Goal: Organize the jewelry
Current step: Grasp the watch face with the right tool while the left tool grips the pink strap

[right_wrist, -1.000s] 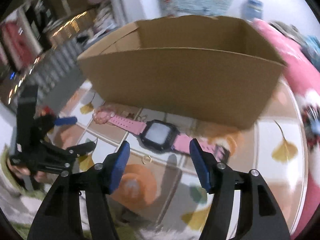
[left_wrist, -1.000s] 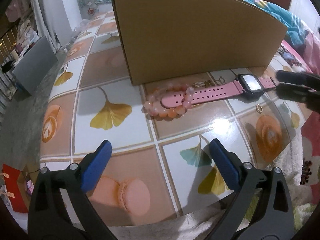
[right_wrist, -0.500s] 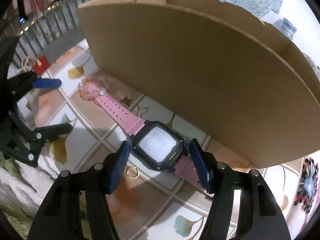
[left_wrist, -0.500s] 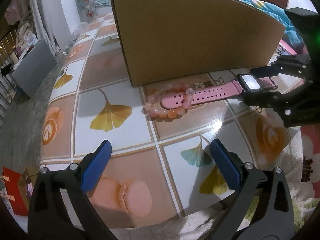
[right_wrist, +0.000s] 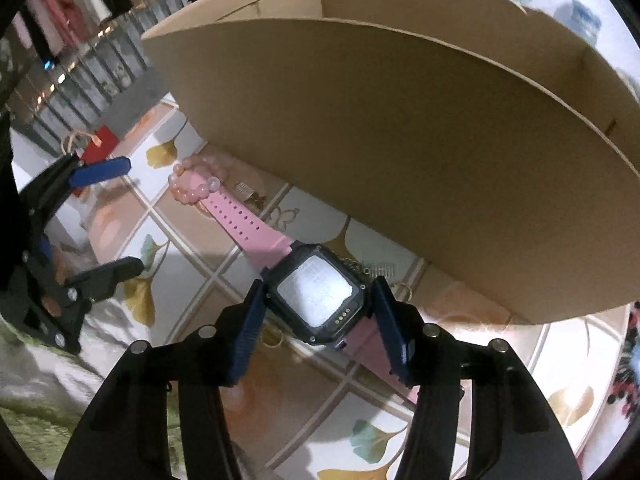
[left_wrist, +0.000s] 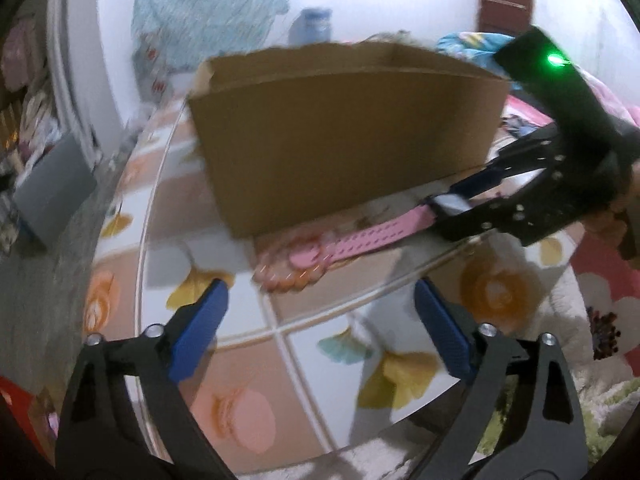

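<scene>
Since a second ago the right gripper (right_wrist: 318, 316) has dropped from hovering short of the table to straddling the watch (right_wrist: 316, 300), whose dark case now sits between the blue pads. Its jaws are closing, and the pads look to be just meeting the case's sides, though I cannot tell whether they press yet. The pink strap runs away to the far left, its tip lying across the bead bracelet (right_wrist: 192, 186), and both rest on the tiled table (right_wrist: 192, 264) right against the near wall of the cardboard box (right_wrist: 400, 140). Small gold rings and chain pieces lie beside the case. The left gripper (left_wrist: 320, 334) hangs above the near edge of the table with nothing between its widely spread jaws, which are narrowing slightly; its view has tilted up and blurred, now showing the box rim. Judging by this, the step in hand is grasping the watch; next comes a firm clamp, a lift clear of the bracelet, and a carry over the box wall.
</scene>
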The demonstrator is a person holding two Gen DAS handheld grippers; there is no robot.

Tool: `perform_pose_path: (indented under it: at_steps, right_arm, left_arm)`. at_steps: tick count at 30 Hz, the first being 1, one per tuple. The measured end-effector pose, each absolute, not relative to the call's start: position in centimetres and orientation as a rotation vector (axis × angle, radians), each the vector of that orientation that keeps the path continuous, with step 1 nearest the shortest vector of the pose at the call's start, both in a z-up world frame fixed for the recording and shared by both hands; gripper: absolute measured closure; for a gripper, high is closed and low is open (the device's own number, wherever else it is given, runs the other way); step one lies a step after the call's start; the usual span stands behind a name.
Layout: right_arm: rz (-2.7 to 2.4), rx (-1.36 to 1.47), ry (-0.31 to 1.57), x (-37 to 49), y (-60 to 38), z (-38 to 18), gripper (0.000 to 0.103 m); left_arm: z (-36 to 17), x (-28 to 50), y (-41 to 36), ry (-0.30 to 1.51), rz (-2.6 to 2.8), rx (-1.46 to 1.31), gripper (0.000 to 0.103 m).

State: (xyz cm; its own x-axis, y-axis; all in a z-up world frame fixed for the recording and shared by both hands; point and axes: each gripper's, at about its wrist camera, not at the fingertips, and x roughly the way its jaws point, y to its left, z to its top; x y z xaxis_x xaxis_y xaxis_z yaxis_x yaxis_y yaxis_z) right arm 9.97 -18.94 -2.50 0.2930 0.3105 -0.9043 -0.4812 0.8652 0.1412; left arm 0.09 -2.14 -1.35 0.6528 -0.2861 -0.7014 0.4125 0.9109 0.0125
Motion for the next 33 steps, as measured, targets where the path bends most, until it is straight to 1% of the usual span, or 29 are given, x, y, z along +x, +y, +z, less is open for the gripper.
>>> perform_pose_path:
  at_steps: [2, 5, 11, 14, 21, 23, 24, 25, 30, 31, 33]
  right_arm:
    - [0.544, -0.128, 1.18, 10.3, -19.7, -2.5, 0.05]
    - [0.564, -0.078, 1.211, 10.3, -20.2, -2.6, 0.05]
    - [0.614, 0.043, 1.272, 11.3, -21.5, -2.7, 0.05]
    - [0.637, 0.111, 1.291, 11.6, -22.1, -2.8, 0.05]
    - [0.683, 0.143, 1.304, 11.6, -21.7, -2.7, 0.05]
    - [0.699, 0.163, 1.299, 11.7, -21.6, -2.7, 0.05]
    - [0.704, 0.173, 1.295, 11.6, -21.8, -2.7, 0.05]
    - [0.704, 0.175, 1.288, 11.5, -22.1, -2.6, 0.05]
    - [0.683, 0.137, 1.255, 11.0, -22.0, -2.6, 0.05]
    - [0.685, 0.13, 1.248, 10.9, -21.9, -2.7, 0.05]
    - [0.682, 0.104, 1.225, 10.5, -22.0, -2.4, 0.05]
  left_arm:
    - [-1.3, 0.2, -3.2, 0.755, -0.421, 0.201, 0.029]
    - [-1.3, 0.5, -4.6, 0.753, -0.453, 0.223, 0.037]
    - [-1.5, 1.0, -8.1, 0.707, -0.482, 0.358, 0.046]
    - [-1.7, 1.3, -9.1, 0.712, -0.503, 0.373, 0.053]
    - [-2.2, 2.8, -9.1, 0.757, -0.497, 0.361, 0.069]
    - [-2.4, 3.0, -9.3, 0.769, -0.489, 0.365, 0.079]
    - [-2.5, 3.2, -9.2, 0.778, -0.489, 0.361, 0.082]
    - [-2.5, 3.3, -9.1, 0.782, -0.491, 0.351, 0.086]
    - [-2.2, 4.4, -8.2, 0.848, -0.519, 0.229, 0.091]
    - [-2.3, 4.8, -7.9, 0.865, -0.521, 0.206, 0.093]
    - [-2.3, 5.4, -7.3, 0.893, -0.528, 0.153, 0.094]
